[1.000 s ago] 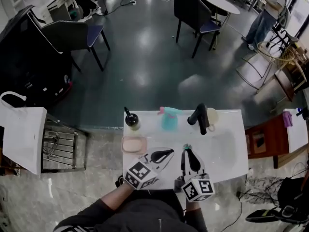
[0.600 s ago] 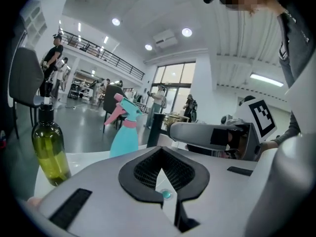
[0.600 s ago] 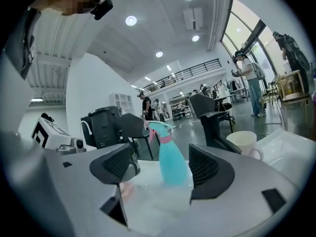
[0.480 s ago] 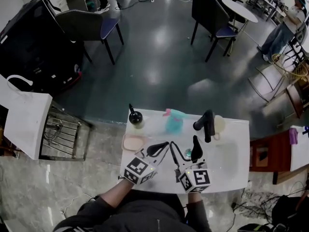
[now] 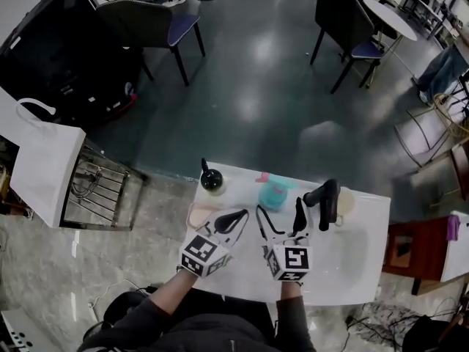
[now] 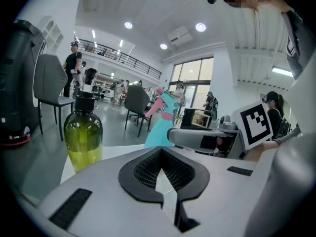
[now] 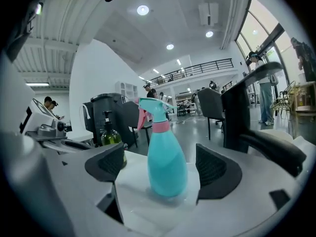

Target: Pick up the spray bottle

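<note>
white table (image 5: 352, 262) holds the spray bottle (image 5: 275, 194); right gripper (image 5: 281, 215) just short of it, jaws opening, bottle untouched between them. left gripper (image 5: 231, 219) left of it, jaws pressed together, empty.

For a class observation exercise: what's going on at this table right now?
A person holds a gripper in each hand over a white table. The right gripper points at the teal spray bottle, which stands upright and framed by its opening jaws; the pads do not touch it, so it is not yet picked up. The left gripper is shut and empty, near a green bottle.
</note>
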A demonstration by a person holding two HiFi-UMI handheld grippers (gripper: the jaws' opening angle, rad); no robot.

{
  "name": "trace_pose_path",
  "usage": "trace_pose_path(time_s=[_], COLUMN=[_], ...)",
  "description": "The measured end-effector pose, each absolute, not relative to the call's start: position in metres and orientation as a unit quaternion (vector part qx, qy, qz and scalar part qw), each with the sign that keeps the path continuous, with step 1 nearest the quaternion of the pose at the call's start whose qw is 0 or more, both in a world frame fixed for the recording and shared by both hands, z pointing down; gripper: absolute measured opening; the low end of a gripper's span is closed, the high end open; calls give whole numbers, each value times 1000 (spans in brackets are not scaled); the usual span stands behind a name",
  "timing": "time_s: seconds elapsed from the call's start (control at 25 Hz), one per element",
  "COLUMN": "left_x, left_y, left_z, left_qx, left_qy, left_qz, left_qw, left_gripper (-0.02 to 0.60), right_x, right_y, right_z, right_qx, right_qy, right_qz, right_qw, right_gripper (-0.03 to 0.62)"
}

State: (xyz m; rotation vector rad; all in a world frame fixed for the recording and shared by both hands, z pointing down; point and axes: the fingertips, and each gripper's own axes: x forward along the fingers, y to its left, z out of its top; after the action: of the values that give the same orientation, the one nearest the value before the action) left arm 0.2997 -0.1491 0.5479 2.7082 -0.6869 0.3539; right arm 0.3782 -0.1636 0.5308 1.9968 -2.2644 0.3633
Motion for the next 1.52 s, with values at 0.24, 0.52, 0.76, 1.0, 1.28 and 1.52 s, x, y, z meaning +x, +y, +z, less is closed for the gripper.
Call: trace_pose_path(time_s=[0.24, 0.52, 0.76, 1.0, 1.28, 1.52], left_x=[296, 304, 305, 302, 299, 299], left_y=[-157, -164, -169, -178, -185, -188], left_z=[558, 564, 566, 565, 563, 561], left_qx=[944, 941, 941, 933, 928, 927], left_qy=[-251, -258, -262, -275, -287, -290], left_qz=[128, 121, 121, 102, 88, 88], left_qw=[172, 180, 179, 207, 221, 222], left_gripper=[3, 3, 3, 3, 3, 3], right_x=[374, 372, 375, 371, 364, 363], right_y=[-181, -197, -208, -219, -227, -232], right_z=[548, 559, 571, 575, 578, 585], right_qx=[642, 631, 632, 623, 620, 619], right_qy=[-755, -764, -762, -770, -773, -771], right_qz=[114, 112, 114, 108, 98, 85], right_qw=[67, 72, 84, 87, 88, 121], right_gripper=[393, 393, 393, 393, 393, 391])
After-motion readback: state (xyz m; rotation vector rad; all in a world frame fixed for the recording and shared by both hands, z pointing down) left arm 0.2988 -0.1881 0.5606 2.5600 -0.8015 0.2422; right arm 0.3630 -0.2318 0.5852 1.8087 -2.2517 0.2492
